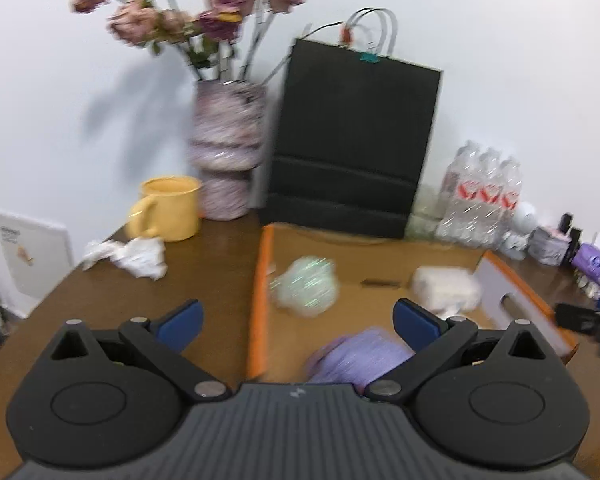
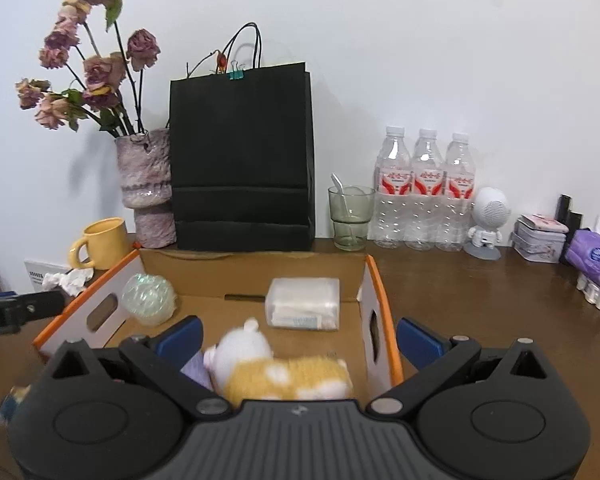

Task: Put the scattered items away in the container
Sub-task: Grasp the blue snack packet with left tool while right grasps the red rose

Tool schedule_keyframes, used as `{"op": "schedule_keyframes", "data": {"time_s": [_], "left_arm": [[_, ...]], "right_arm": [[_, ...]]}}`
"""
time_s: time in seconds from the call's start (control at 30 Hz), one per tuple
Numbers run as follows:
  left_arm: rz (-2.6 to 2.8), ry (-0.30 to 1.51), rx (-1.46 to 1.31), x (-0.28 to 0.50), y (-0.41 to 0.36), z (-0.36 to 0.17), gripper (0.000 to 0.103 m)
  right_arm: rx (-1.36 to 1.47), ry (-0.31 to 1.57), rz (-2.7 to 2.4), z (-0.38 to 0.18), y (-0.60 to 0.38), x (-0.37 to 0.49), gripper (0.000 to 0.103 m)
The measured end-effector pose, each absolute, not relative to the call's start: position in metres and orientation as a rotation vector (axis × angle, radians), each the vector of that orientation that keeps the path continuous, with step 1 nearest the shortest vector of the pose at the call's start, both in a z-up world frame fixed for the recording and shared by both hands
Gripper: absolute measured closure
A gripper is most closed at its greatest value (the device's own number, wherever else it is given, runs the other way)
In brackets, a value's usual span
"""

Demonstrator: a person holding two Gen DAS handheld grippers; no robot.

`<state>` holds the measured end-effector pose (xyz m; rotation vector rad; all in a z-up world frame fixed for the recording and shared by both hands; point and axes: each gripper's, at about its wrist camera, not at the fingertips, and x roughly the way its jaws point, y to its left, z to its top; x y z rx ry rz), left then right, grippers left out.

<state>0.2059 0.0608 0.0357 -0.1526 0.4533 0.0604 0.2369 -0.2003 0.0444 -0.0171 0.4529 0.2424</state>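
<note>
Both grippers, left (image 1: 298, 322) and right (image 2: 298, 338), hover with jaws wide and empty above the cardboard box (image 2: 252, 268), where a plush toy (image 2: 276, 372), tissue pack (image 2: 304, 304) and shiny ball (image 2: 148, 298) lie.

The left claw (image 1: 298, 320) hangs wide apart over the cardboard box (image 1: 260, 280), which holds an iridescent ball (image 1: 306, 286), a white packet (image 1: 446, 286) and a purple pouch (image 1: 360, 356). Crumpled tissue (image 1: 128, 256) lies on the bench (image 1: 140, 300).
</note>
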Motion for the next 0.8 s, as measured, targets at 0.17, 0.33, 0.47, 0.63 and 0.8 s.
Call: {"op": "schedule_keyframes", "data": {"time_s": [0.17, 0.33, 0.47, 0.63, 0.8], "left_arm": [[0.115, 0.498, -0.127, 0.179, 0.088, 0.02, 0.0], [0.143, 0.57, -0.127, 0.165, 0.106, -0.004, 0.0], [0.172, 0.636, -0.152, 0.167, 0.11, -0.022, 0.001], [0.182, 0.663, -0.167, 0.173, 0.106, -0.032, 0.023], [0.187, 0.637, -0.156, 0.171, 0.1, -0.035, 0.063]], "right_arm": [[-0.026, 0.483, 0.242, 0.03, -0.209, 0.208, 0.0], [-0.042, 0.547, 0.234, 0.004, -0.206, 0.197, 0.0], [-0.077, 0.579, 0.206, -0.016, -0.196, 0.197, 0.0], [-0.106, 0.573, 0.184, -0.025, -0.184, 0.202, 0.001], [-0.092, 0.593, 0.222, -0.03, -0.181, 0.209, 0.032]]}}
